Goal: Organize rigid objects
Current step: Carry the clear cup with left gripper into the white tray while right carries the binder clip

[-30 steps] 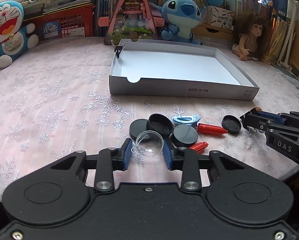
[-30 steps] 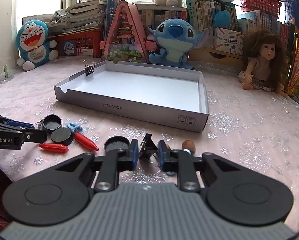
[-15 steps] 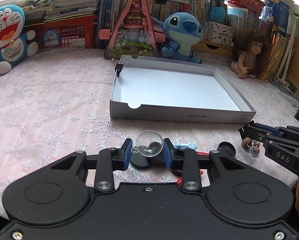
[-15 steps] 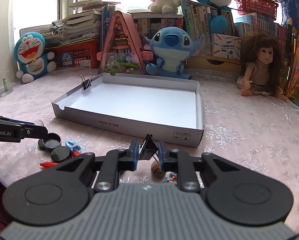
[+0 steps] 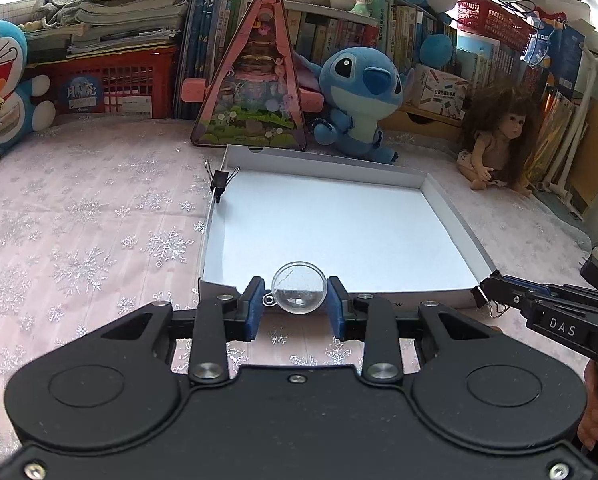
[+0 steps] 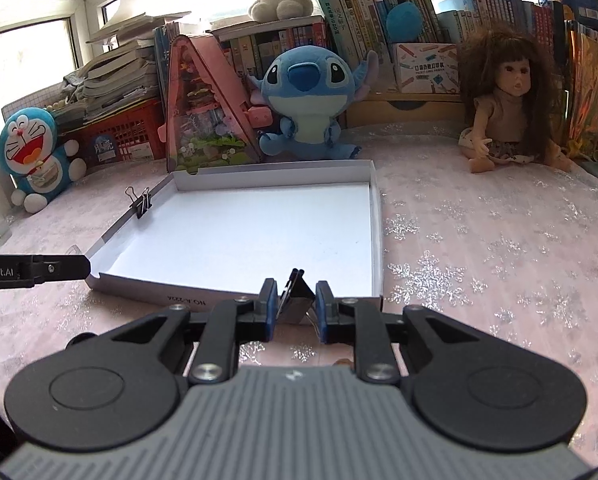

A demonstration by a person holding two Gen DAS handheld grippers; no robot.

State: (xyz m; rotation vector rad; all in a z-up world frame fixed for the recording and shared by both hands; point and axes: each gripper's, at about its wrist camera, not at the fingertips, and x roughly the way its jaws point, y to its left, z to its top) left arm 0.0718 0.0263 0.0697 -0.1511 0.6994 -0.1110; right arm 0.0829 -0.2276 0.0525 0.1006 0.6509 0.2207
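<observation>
Both loads have been lifted off the table and carried to the white box. A clear dome is clamped in the left gripper, a binder clip in the right gripper, just short of the near wall; release inside seems next.

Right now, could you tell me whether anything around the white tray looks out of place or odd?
Only one thing: a black binder clip is clamped upright on the white tray's left wall, rather than lying inside it. The tray's floor is bare, and nothing looks spilled or damaged.
</observation>
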